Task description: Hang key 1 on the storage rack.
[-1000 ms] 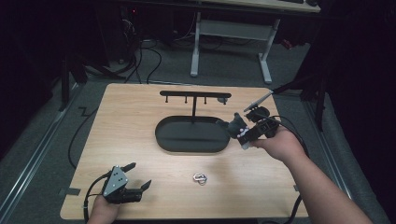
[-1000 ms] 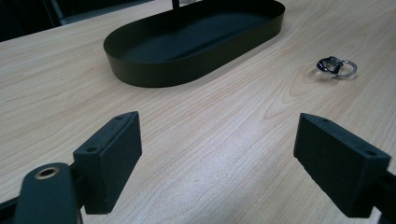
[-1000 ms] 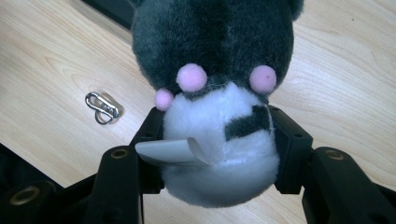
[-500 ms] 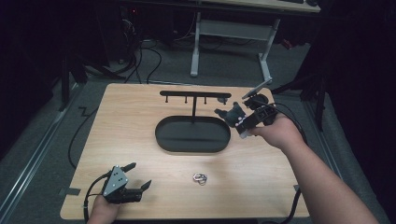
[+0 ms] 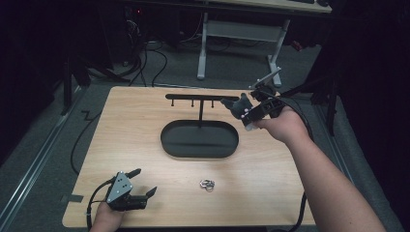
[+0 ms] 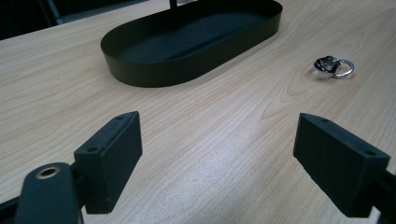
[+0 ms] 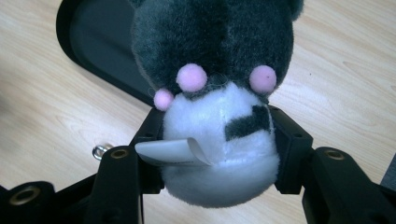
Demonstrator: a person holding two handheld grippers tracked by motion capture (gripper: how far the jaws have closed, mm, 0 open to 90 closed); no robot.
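A person's right gripper (image 5: pixel 240 110) is gripping a small plush toy (image 5: pixel 239 106) above the far right part of a light wooden counter (image 5: pixel 140 125), beside the right end of a black T-shaped hanger stand (image 5: pixel 199 98). In the right gripper view, the black jaws are pressing on either side of the plush toy's (image 7: pixel 219 140) white lower half, its dark grey upper half pointing away from the camera, three pink pompoms sitting where the two colours meet and a white fabric tag sticking out at one side. A small metal ring is peeking out below, next to one jaw, though what it belongs to cannot be told.

The stand's post is rising from a black oval tray (image 5: pixel 227 147) in the middle of the counter. The toy is hanging clear of the tray, just beyond its far right rim in the high view.

The left gripper (image 5: pixel 144 182) is resting at the near left corner of the counter, well apart from the toy, its jaws standing wide with nothing between them. In the left gripper view, the tray (image 6: pixel 154 70) is lying ahead and a set of metal rings (image 6: pixel 333 66) is lying on the bare wood off to one side. From above, those rings (image 5: pixel 208 184) are sitting on the counter near the front edge, between the two hands.
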